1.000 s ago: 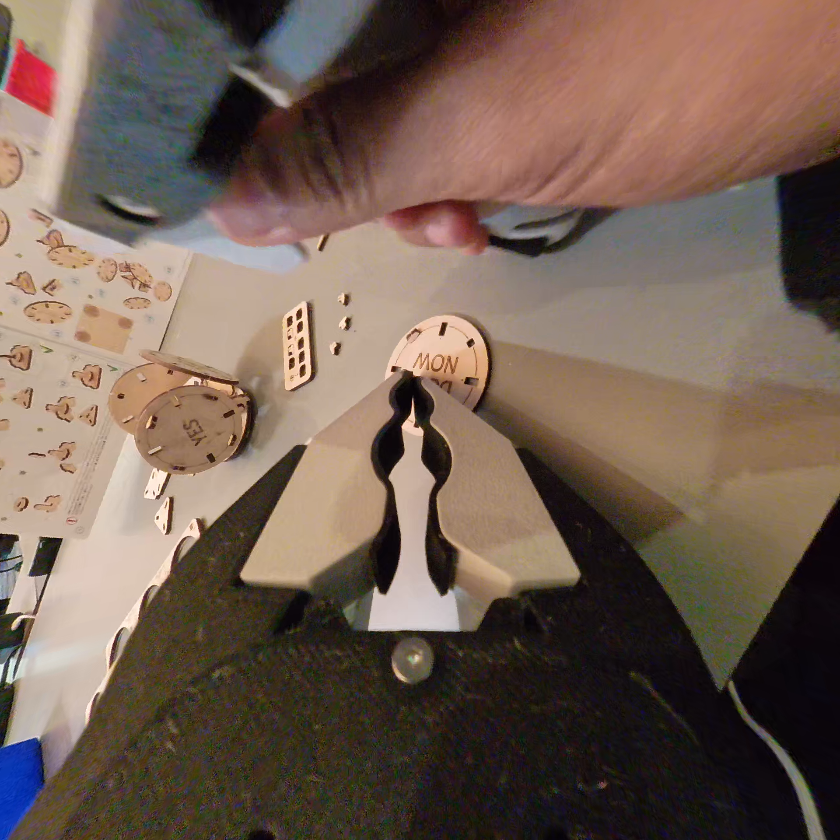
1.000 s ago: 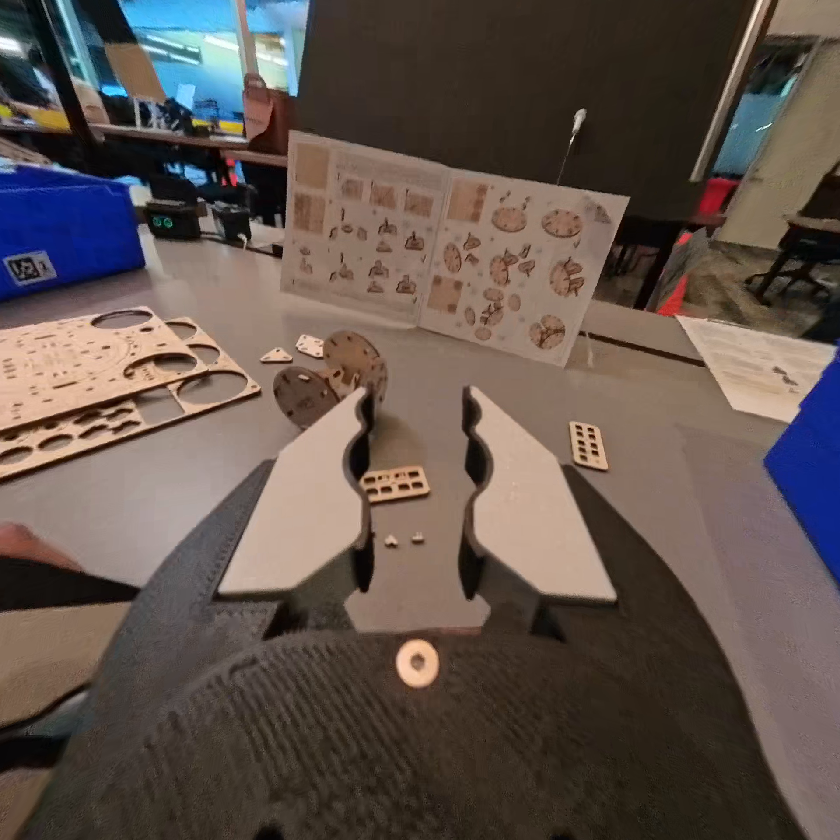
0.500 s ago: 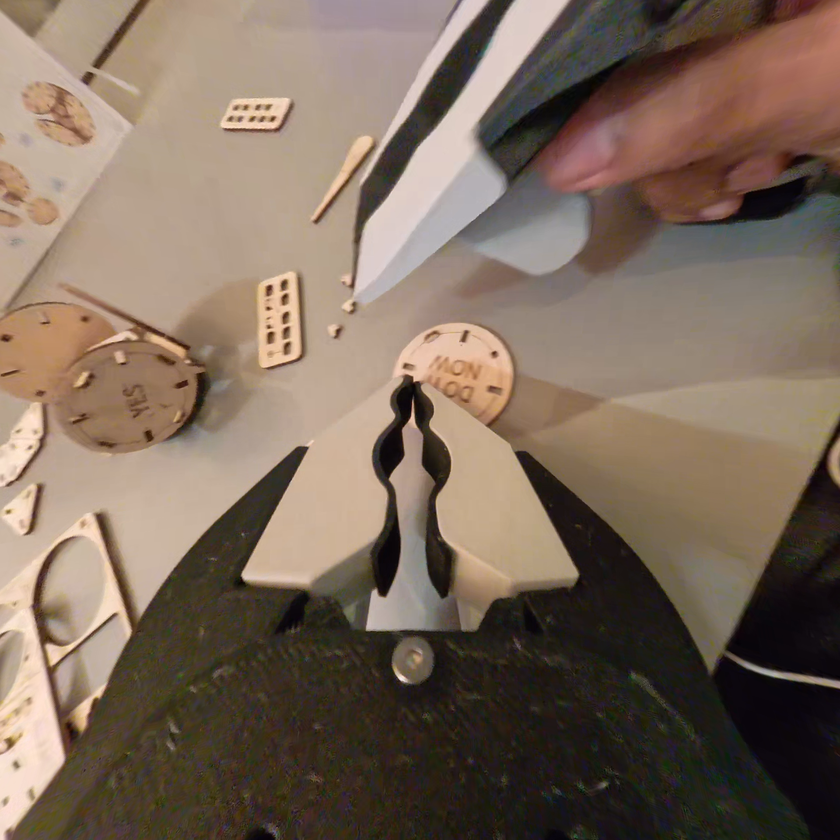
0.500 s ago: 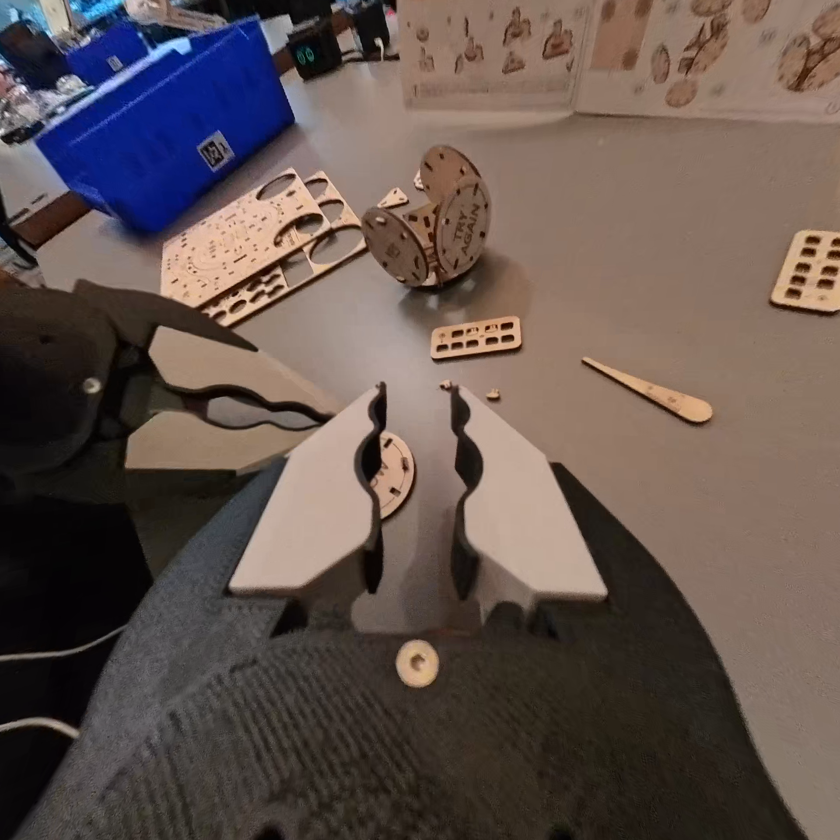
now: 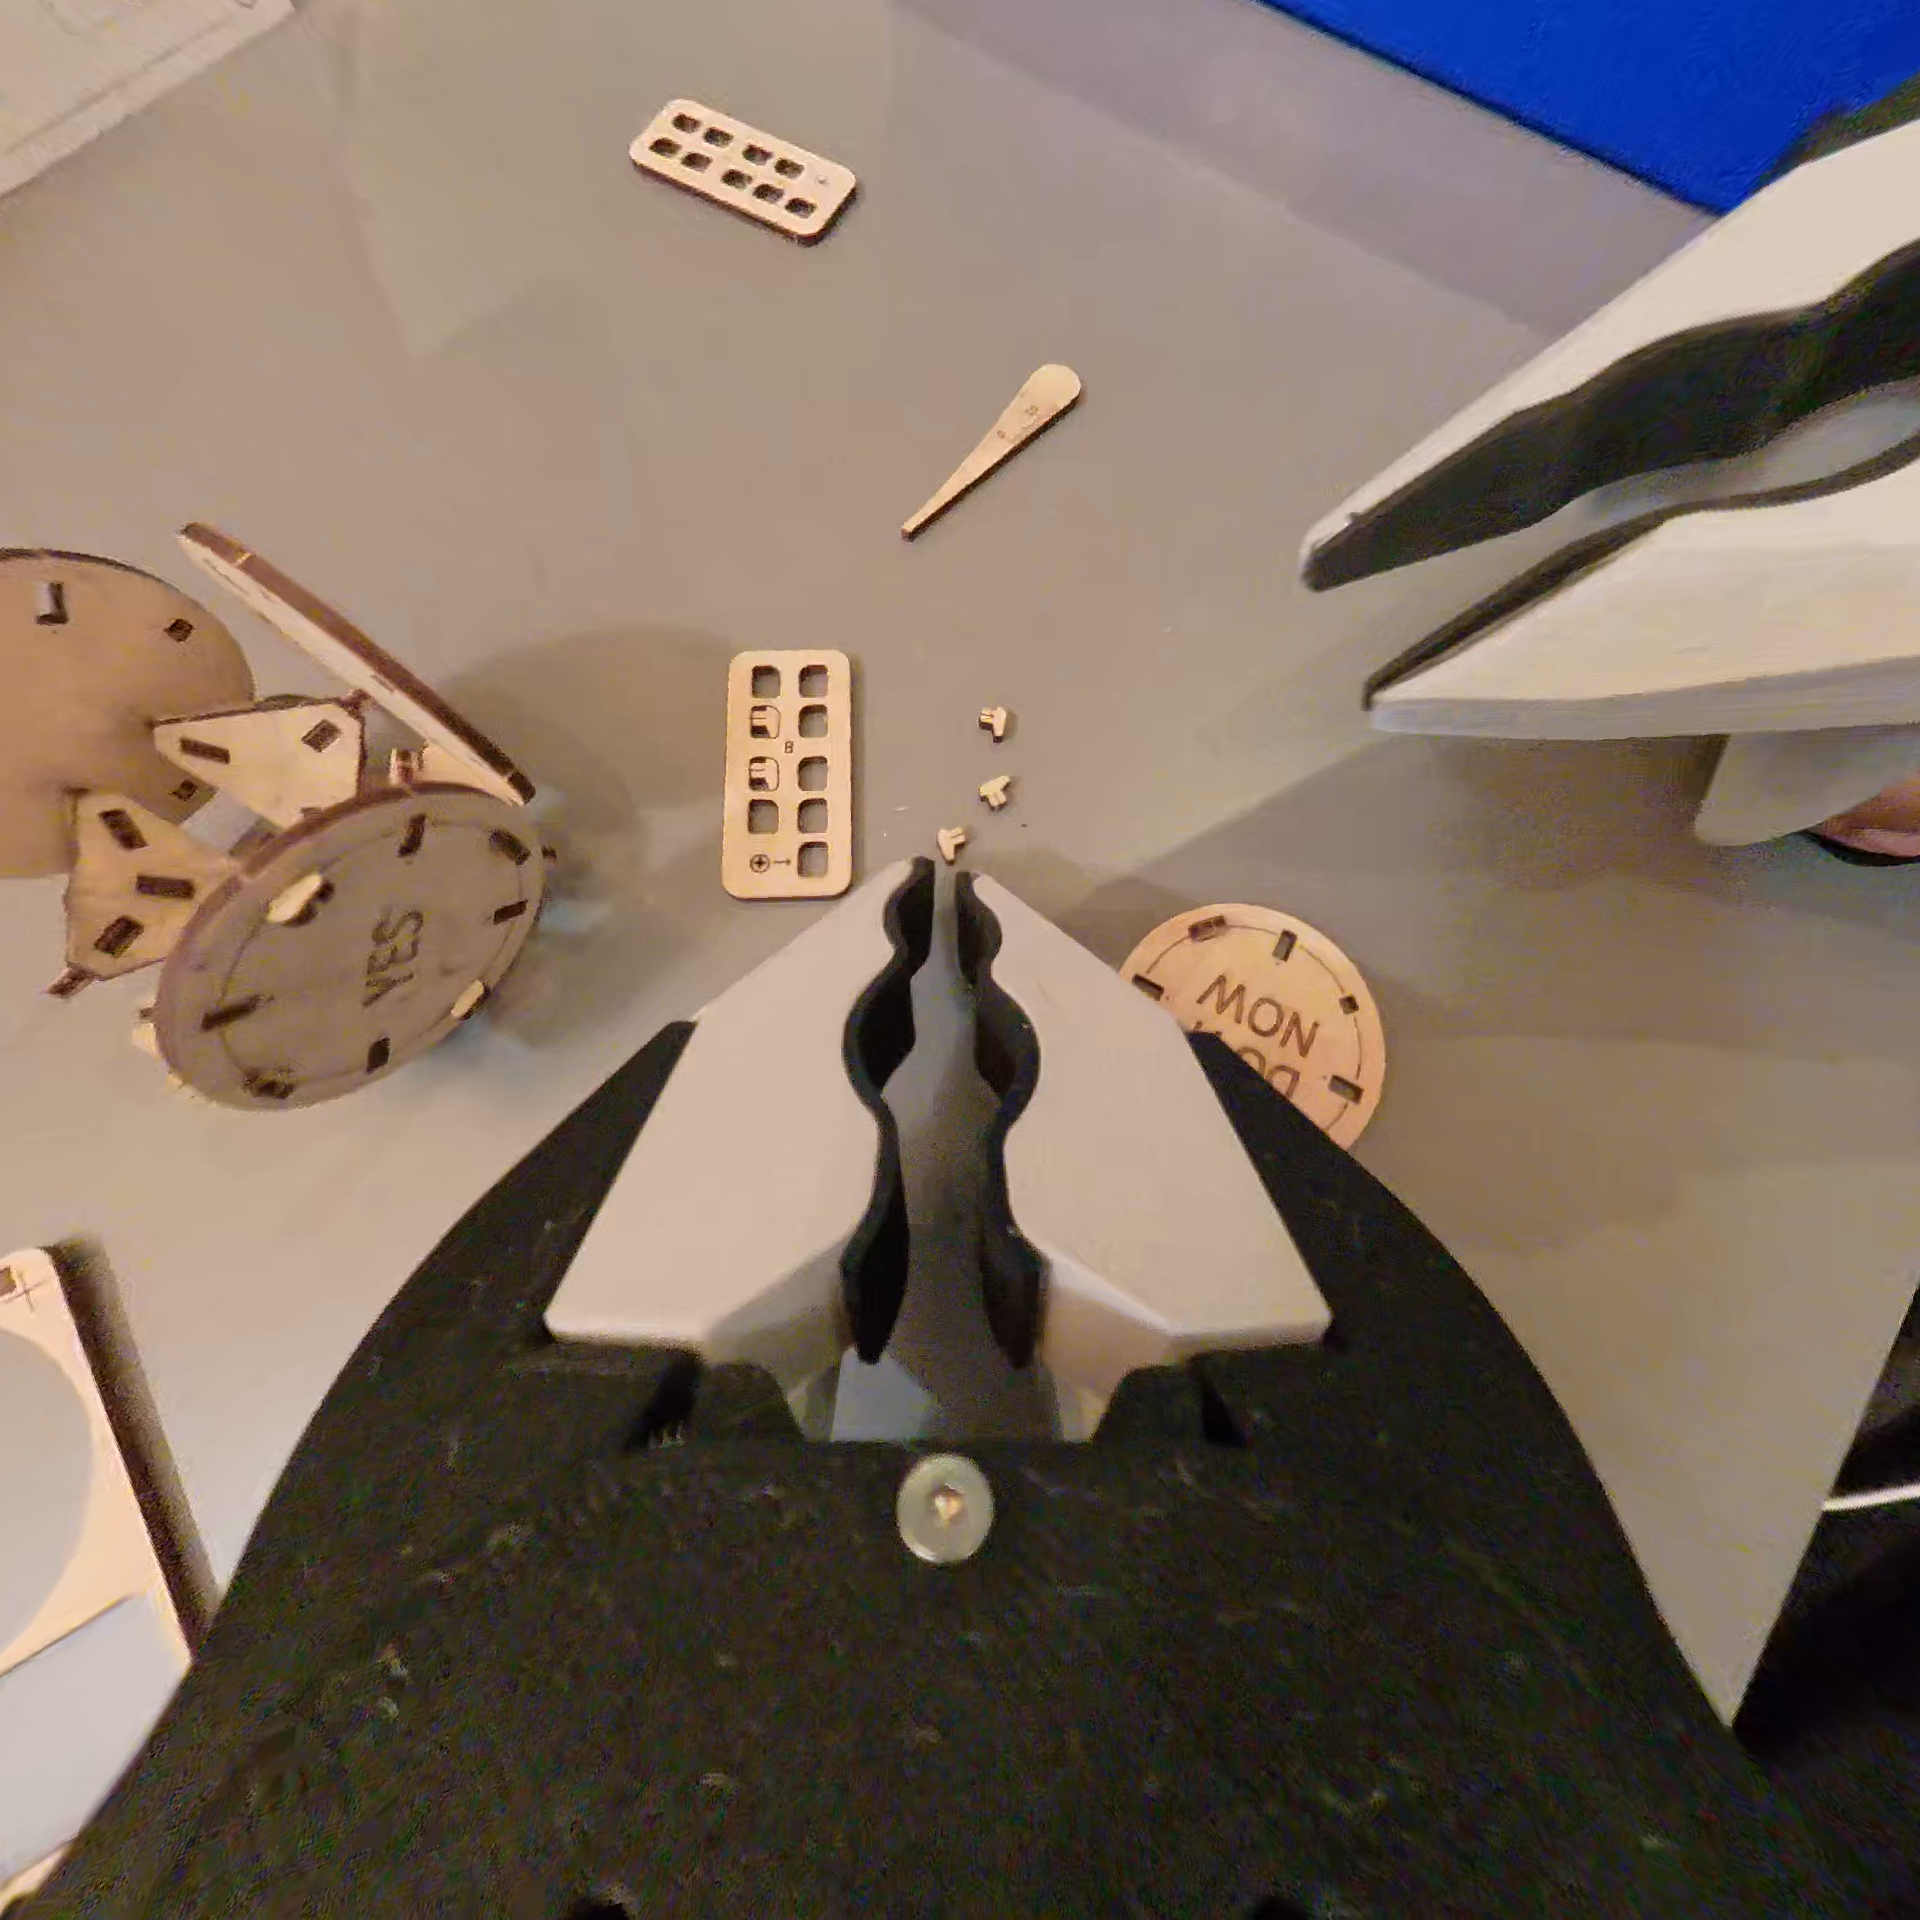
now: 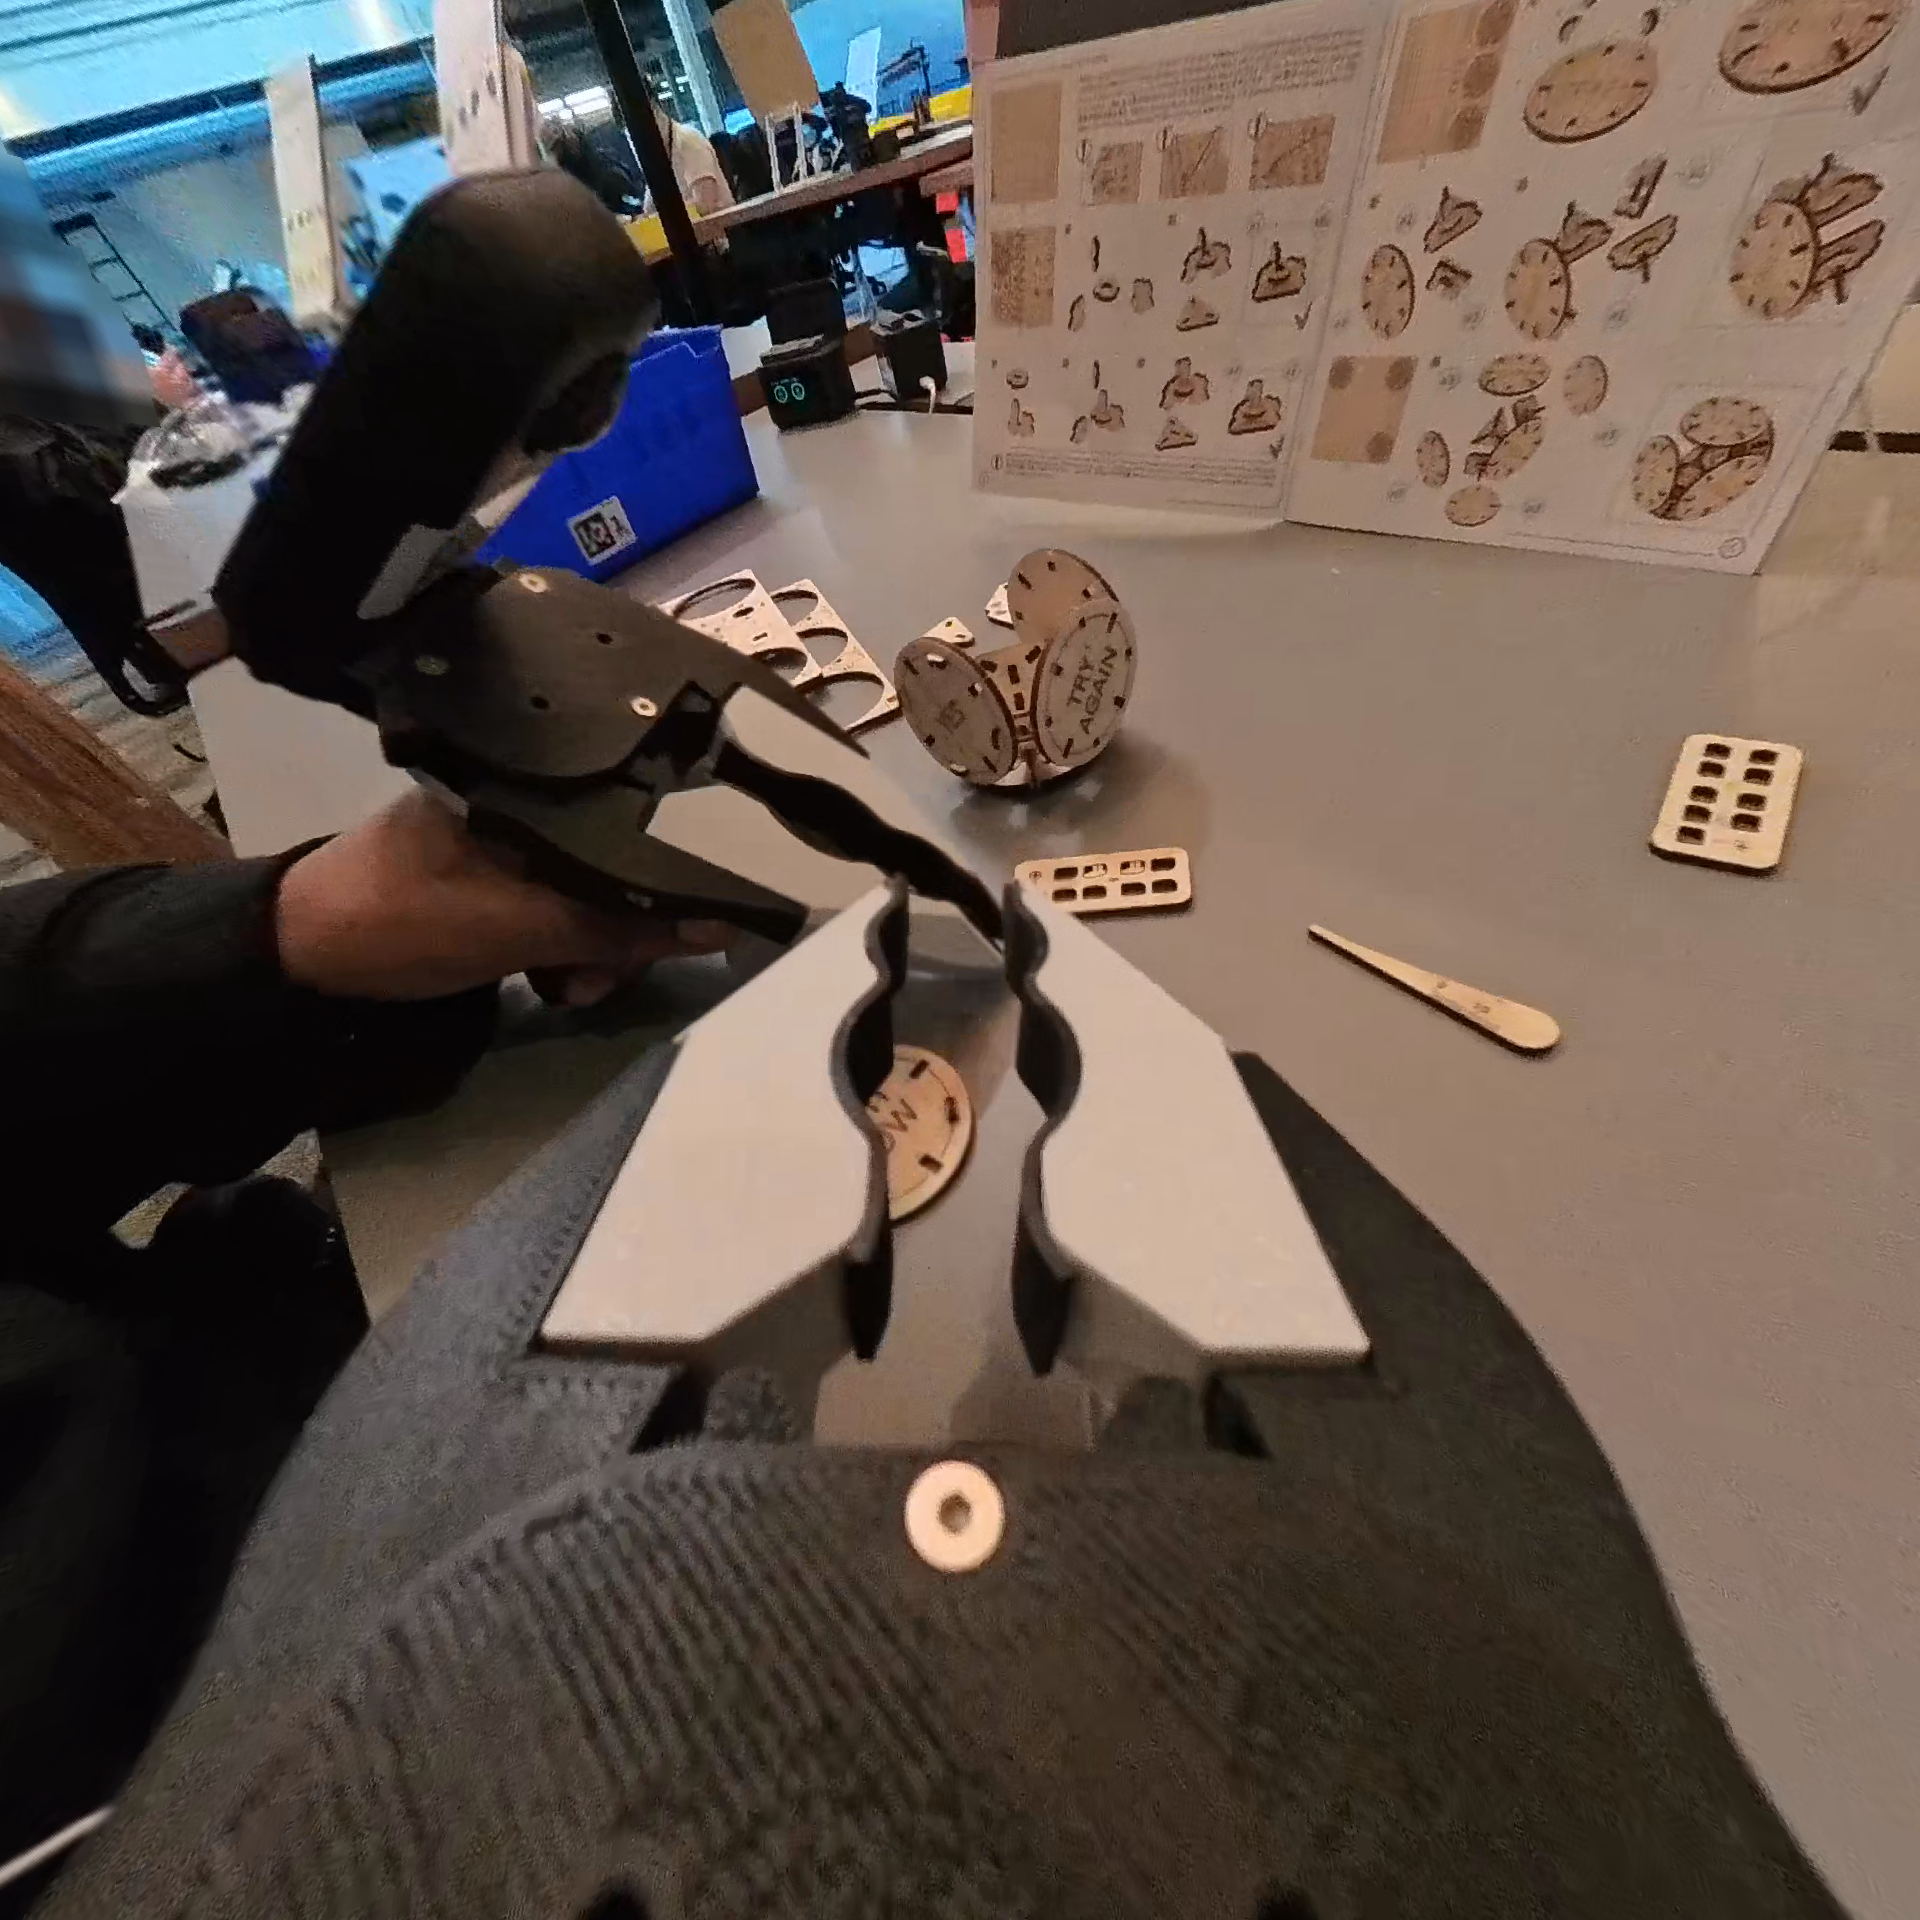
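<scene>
My left gripper (image 5: 940,881) is shut with nothing in it. Its tips sit just short of three small T-shaped wooden bits (image 5: 992,792) on the grey table (image 5: 1351,1195). A slotted wooden plate (image 5: 788,774) lies to its left and a round engraved wooden disc (image 5: 1278,1023) to its right. My right gripper (image 6: 954,902) is open and empty, with a narrow gap, above the same disc (image 6: 925,1132). It also shows in the left wrist view (image 5: 1345,634) at the upper right. The left gripper (image 6: 982,916) shows in the right wrist view, held by a hand, its tip just beyond my right fingertips.
A part-built model of wooden discs (image 5: 343,956) stands to the left (image 6: 1018,686). A tapered wooden stick (image 6: 1439,992) and a second slotted plate (image 6: 1725,800) lie farther right. A cut-out wooden sheet (image 6: 790,644), a blue bin (image 6: 644,457) and an upright instruction sheet (image 6: 1434,281) are behind. The slotted wooden plate (image 5: 788,774) is about 4 cm from my left fingertips and 10 cm from my right. The right camera catches it too, in the right wrist view (image 6: 1089,876). My left tips are roughly 6 cm from the round engraved wooden disc (image 5: 1278,1023).
The right gripper's jaws have narrowed and it has come down over the round disc. The left gripper stayed shut and its tips shifted off the disc toward the small bits.
</scene>
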Tool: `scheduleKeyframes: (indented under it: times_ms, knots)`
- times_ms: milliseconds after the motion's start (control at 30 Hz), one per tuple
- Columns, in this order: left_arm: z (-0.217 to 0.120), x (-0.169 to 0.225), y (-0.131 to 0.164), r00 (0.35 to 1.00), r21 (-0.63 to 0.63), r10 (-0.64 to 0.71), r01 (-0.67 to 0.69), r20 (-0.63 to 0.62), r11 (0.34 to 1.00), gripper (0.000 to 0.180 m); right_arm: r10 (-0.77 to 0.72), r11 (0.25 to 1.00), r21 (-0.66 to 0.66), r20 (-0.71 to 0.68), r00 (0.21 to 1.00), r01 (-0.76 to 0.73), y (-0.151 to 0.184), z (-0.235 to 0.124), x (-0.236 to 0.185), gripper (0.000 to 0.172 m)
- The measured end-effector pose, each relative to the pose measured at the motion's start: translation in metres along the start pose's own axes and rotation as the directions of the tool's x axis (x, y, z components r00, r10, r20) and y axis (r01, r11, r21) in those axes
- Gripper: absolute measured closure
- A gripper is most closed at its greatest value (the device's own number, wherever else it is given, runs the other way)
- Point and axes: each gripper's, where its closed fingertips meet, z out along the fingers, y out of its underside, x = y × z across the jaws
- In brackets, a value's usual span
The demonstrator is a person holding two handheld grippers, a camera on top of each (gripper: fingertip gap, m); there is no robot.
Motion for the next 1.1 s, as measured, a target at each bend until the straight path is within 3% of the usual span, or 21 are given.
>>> scheduleKeyframes:
  times_ms: [233,367,500,600,733,833,1100]
  knots:
    - [0.006,0.000,0.003,1.000,-0.039,-0.013,0.012,-0.026,0.999,0.169,0.061,0.998,0.028,0.039,0.997,-0.062,-0.004,-0.003,0.002,0.155]
    - [0.010,-0.003,0.000,1.000,-0.044,0.017,-0.017,-0.001,0.999,0.180,0.126,0.992,-0.009,0.011,0.992,-0.126,0.001,0.001,0.012,0.154]
    - [0.011,-0.002,-0.002,1.000,-0.038,0.030,-0.030,-0.004,0.999,0.180,0.121,0.991,-0.061,0.004,0.993,-0.121,0.008,0.006,0.011,0.152]
    - [0.003,0.007,-0.010,0.995,0.034,0.032,-0.029,-0.089,0.999,0.180,0.114,0.992,-0.059,0.007,0.993,-0.113,0.007,0.006,0.010,0.152]
    - [-0.018,0.020,-0.031,0.980,0.225,0.097,-0.057,-0.171,0.973,0.180,0.174,0.985,-0.024,0.049,0.983,-0.173,0.002,0.002,0.012,0.152]
    - [-0.024,0.020,-0.034,0.977,0.267,0.101,-0.048,-0.190,0.963,0.180,0.228,0.973,0.007,0.082,0.970,-0.229,-0.002,-0.002,0.014,0.157]
    - [-0.008,0.005,-0.020,0.985,0.122,0.002,0.020,-0.173,0.992,0.180,0.216,0.976,-0.016,0.072,0.974,-0.215,0.002,0.000,0.013,0.154]
